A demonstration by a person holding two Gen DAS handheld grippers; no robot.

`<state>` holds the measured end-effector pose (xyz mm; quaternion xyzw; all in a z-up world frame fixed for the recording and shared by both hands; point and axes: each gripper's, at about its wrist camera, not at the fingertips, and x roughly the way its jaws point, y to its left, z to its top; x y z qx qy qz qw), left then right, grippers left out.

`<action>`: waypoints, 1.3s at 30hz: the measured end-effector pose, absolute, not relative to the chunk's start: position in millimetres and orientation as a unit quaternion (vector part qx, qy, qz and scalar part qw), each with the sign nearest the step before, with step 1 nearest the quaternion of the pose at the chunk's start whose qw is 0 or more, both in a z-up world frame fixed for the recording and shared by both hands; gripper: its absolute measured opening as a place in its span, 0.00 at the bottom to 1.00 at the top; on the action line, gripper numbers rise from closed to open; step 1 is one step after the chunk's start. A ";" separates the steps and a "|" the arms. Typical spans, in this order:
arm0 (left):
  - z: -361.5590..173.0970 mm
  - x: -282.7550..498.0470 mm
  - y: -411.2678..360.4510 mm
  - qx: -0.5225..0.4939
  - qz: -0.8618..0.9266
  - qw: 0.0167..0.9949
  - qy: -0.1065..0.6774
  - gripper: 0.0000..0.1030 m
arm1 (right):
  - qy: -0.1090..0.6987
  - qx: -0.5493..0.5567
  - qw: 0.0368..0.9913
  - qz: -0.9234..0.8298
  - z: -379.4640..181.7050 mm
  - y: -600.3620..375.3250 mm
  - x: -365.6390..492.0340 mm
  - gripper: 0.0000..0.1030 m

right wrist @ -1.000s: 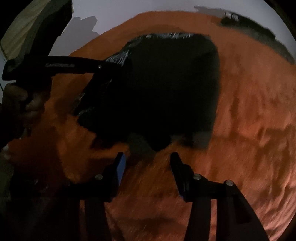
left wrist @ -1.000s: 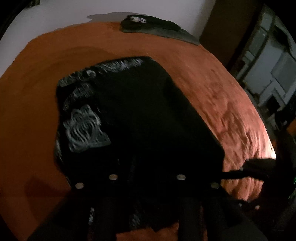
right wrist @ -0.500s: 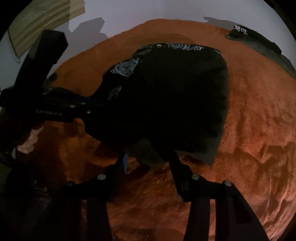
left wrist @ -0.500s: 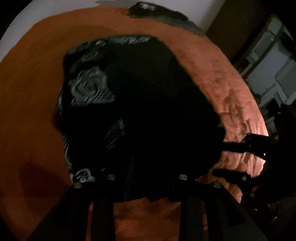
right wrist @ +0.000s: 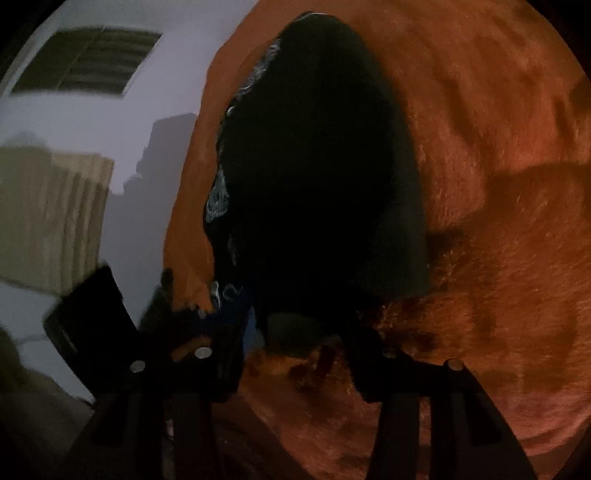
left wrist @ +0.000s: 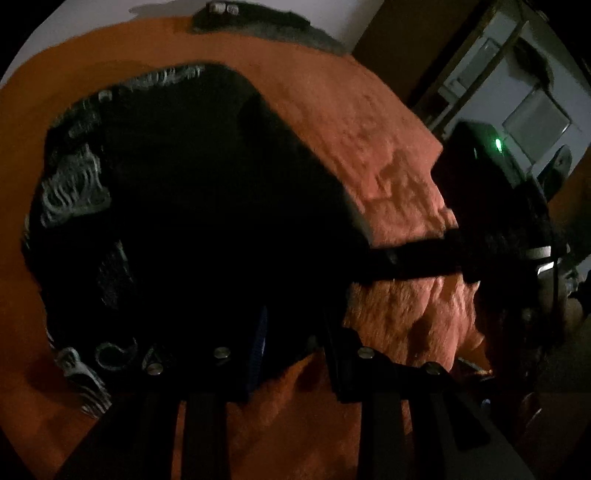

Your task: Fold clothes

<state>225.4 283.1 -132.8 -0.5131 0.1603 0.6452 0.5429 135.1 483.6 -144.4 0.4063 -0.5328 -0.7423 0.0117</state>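
Dim room; orange plush blanket (left wrist: 399, 177) served as the work surface. Item: black garment (left wrist: 192, 206) with pale printed pattern, partly folded, lying mid-blanket with its near hem toward both grippers. Judged light, limp and non-fragile; best taken at the hem corners. Left gripper (left wrist: 295, 332): fingers astride the near hem, grip could not be confirmed. Right gripper (right wrist: 299, 332): jaws had just been closing, cloth edge between them, pinch unconfirmed. Second dark garment (left wrist: 258, 22) lay at the blanket's far edge.

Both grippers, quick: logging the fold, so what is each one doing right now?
Left gripper: shut on the black garment.
Right gripper: jaws just been closing, garment edge between them; grip cannot be told.
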 end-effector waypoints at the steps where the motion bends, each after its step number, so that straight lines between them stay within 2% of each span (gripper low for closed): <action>1: -137.4 226.3 282.5 -0.519 0.640 0.543 0.162 0.30 | -0.547 0.400 0.011 -0.735 -148.0 484.9 134.9 0.17; 2: -142.0 227.3 281.8 -0.525 0.635 0.543 0.163 0.30 | -0.568 0.394 0.010 -0.722 -153.6 486.6 135.7 0.09; 7: -145.6 235.1 274.2 -0.524 0.632 0.547 0.166 0.31 | -0.681 0.301 0.047 -0.666 -172.5 496.1 154.2 0.07; 13: -131.3 226.7 260.3 -0.520 0.638 0.555 0.118 0.31 | -0.691 0.334 0.020 -0.640 -192.7 494.2 186.0 0.07; 15: -123.2 223.7 259.0 -0.512 0.640 0.563 0.106 0.31 | -0.696 0.335 0.024 -0.634 -192.1 498.2 189.0 0.10; 20: -121.8 209.5 269.6 -0.528 0.620 0.578 0.054 0.33 | -0.667 0.335 0.043 -0.664 -176.7 501.1 175.2 0.10; 22: -125.5 211.7 279.7 -0.533 0.623 0.569 0.065 0.33 | -0.655 0.352 0.036 -0.668 -177.6 498.9 167.4 0.10; 25: -128.5 220.9 289.5 -0.531 0.629 0.562 0.086 0.33 | -0.654 0.356 0.025 -0.667 -186.6 497.4 172.0 0.03; 32: -137.5 250.8 312.2 -0.487 0.656 0.549 0.175 0.33 | -0.622 0.378 -0.003 -0.686 -182.3 507.1 187.4 0.02; 34: -134.1 248.9 305.3 -0.485 0.654 0.553 0.174 0.33 | -0.604 0.380 -0.001 -0.701 -172.1 511.3 184.9 0.02; 39: -104.1 225.0 276.9 -0.478 0.661 0.568 0.109 0.33 | -0.521 0.368 0.021 -0.770 -125.5 516.0 169.8 0.02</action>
